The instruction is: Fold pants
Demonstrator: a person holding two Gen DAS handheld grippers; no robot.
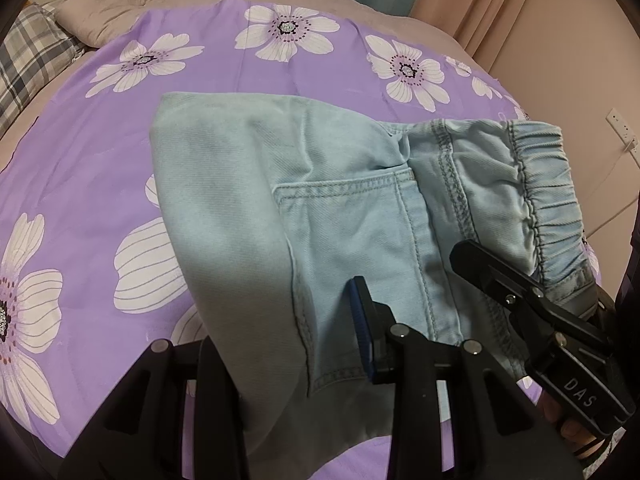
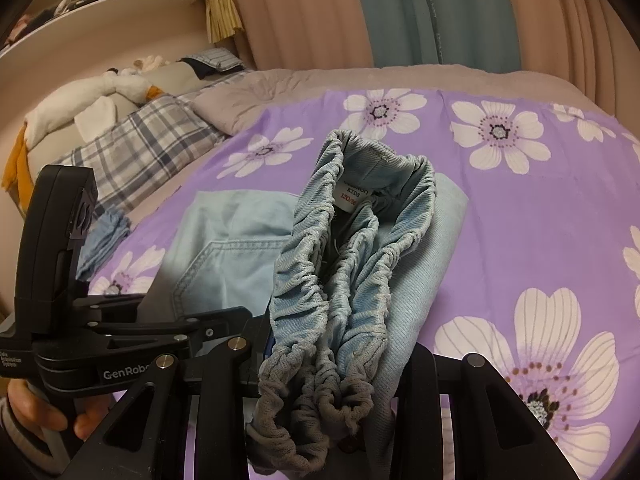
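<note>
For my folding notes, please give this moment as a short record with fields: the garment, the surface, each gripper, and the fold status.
garment: light blue denim pants, back pocket up, elastic waistband bunched
surface: purple flowered sheet on a bed
left gripper: shut on pants at the near edge
right gripper: shut on the waistband
fold status: already folded over at least once, both near ends gripped

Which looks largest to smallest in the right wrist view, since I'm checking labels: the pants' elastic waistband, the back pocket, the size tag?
1. Elastic waistband, largest by far, though it lies nearest the camera, which swells it.
2. Back pocket, partly hidden behind the waistband.
3. Size tag, clearly smallest.
</note>
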